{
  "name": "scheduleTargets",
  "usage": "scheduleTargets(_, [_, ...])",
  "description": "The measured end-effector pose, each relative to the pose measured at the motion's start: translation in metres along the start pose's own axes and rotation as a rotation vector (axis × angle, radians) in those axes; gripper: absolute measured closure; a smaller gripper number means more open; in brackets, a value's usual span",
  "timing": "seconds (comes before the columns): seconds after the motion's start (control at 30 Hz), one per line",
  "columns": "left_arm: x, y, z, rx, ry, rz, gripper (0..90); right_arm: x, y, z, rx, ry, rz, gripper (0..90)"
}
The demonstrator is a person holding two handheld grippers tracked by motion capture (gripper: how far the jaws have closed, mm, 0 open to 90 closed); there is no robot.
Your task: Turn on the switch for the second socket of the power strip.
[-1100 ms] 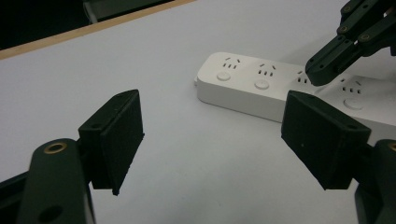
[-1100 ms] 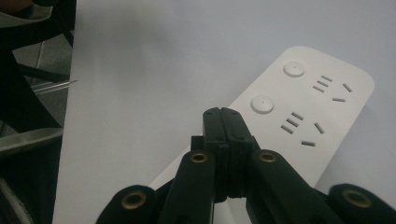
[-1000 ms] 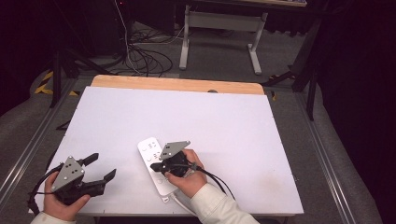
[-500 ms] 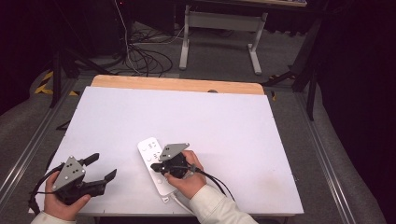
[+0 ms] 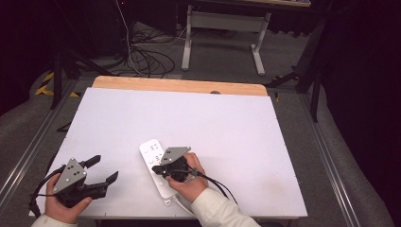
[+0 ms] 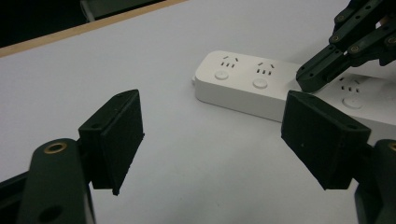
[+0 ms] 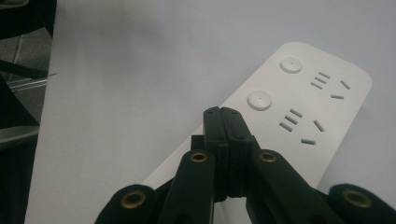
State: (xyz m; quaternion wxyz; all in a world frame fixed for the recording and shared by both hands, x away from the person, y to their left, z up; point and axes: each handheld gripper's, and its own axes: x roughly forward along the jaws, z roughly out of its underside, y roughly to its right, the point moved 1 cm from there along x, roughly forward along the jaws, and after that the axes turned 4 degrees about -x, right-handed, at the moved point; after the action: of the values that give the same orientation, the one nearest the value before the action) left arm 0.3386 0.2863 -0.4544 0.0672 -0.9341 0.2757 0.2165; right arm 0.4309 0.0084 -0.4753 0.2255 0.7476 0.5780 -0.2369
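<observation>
Strip: white plastic power strip (image 5: 158,172) lies near the white table's (image 5: 236,132) front edge.
Right gripper (image 7: 223,116): jaws pressed together, empty, over the strip's round buttons (image 7: 259,100).
Left gripper (image 6: 210,135): jaws spread wide, empty, beside the strip.

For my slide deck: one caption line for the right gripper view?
Right gripper, jaws shut together, poised over a white power strip lying on the white table.
</observation>
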Motion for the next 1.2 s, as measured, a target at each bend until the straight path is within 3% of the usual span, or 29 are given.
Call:
scheduleTargets(0.23, [0.0000, 0.0001, 0.0000, -0.002, 0.003, -0.001, 21.9, 0.0002, 0.0012, 0.0011, 0.021, 0.001, -0.011, 90.0])
scheduleTargets(0.87, [0.0001, 0.0007, -0.0002, 0.001, 0.002, -0.003, 21.9, 0.0018, 0.0006, 0.0001, 0.024, -0.023, -0.007, 90.0])
scheduleTargets(1.1, [0.0003, 0.0009, -0.0002, -0.001, 0.002, -0.003, 21.9, 0.0014, -0.0013, -0.0020, -0.001, -0.049, 0.006, 90.0])
scheduleTargets(1.2, [0.0002, 0.0010, -0.0002, 0.000, 0.001, -0.004, 21.9, 0.0003, 0.0006, -0.0009, 0.015, -0.050, -0.002, 90.0])
